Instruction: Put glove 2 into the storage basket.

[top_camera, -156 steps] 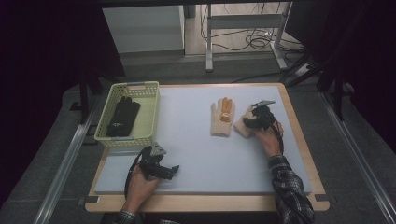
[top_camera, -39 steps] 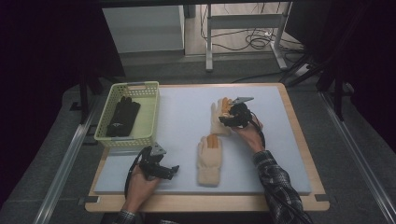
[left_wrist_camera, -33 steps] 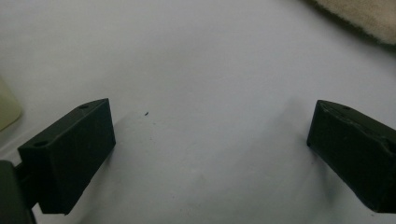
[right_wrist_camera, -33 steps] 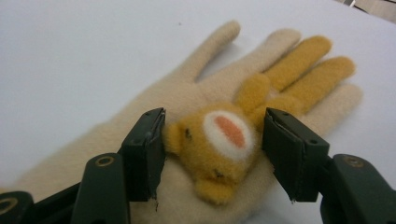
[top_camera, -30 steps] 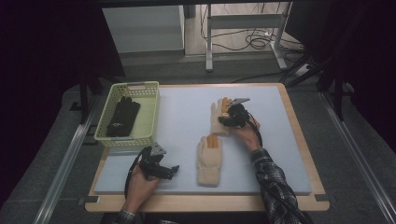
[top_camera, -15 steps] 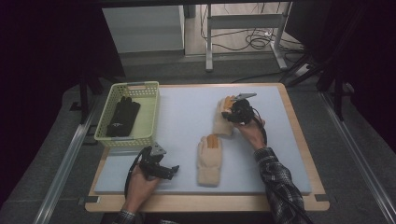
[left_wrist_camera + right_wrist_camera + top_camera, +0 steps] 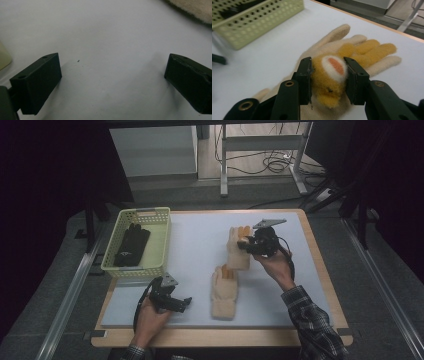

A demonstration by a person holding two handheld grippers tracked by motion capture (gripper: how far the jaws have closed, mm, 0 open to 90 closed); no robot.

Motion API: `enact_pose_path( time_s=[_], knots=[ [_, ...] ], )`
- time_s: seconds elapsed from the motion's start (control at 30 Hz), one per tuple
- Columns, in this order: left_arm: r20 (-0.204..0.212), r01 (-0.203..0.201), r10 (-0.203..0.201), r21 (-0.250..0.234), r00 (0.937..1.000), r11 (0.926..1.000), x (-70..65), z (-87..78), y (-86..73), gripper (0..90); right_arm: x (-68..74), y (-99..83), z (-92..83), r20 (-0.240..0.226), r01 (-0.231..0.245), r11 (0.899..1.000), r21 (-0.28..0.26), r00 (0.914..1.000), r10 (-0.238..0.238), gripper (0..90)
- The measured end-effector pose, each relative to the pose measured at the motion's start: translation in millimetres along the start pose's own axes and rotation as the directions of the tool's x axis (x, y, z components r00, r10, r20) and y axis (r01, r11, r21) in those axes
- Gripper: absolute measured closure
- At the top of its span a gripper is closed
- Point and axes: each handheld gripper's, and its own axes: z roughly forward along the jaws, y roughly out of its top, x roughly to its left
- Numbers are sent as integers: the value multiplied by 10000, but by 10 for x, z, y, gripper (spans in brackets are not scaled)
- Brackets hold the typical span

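**Lifting the second glove off the mat**

We are clenching the right gripper on the orange patch of the cream knit glove, its jaws having just been closing with the plush bunched between them, and raising it at the far right of the white mat. Our left gripper is resting near the front edge, jaws spread and empty. The matching glove is lying mid-mat. Next, we judge, comes carrying this glove across, toward its mate or the yellow-green basket, without losing the pinch.
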Motion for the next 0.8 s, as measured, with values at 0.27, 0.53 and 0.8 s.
enact_pose_path(
  time_s=[0.27,0.53,0.8],
  knots=[
    [-17,-25,25,-5,10000,10000,1,0,1,11,374,-105,-164,-595,178,9997,167,9981,-168,596],
    [-18,0,0,-52,10000,10000,-1,3,0,12,764,-304,-244,-1072,131,9995,300,9942,-98,595],
    [-23,25,-25,-74,10000,10000,-3,5,-1,12,979,-549,-155,-1036,-188,9989,438,9943,232,594]
  ],
)
